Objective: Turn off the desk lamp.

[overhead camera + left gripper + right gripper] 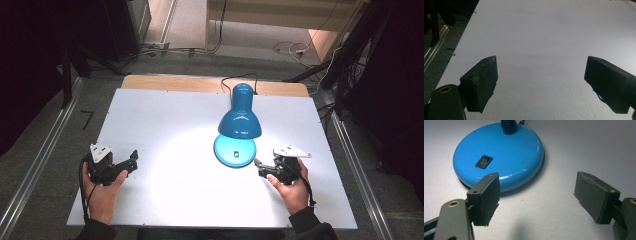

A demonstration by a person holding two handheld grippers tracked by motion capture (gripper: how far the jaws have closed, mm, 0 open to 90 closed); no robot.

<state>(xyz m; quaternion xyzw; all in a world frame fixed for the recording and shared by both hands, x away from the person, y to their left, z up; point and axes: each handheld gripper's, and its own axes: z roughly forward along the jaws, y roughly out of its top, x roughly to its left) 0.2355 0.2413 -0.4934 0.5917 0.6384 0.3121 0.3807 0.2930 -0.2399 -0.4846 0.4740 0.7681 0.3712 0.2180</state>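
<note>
The high view looks forward and down over the whole white table [150, 115] — each gripper view skims close above that same surface, the right one facing the blue lamp base [499, 157] at upper left.

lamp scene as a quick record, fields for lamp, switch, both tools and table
lamp: blue desk lamp, lit, shade facing down over its round base
switch: black rocker on top of base
left tool: open, over bare table, apart from lamp
right tool: open, just short of the base, holding nothing
table: white board, light pool near lamp
</note>
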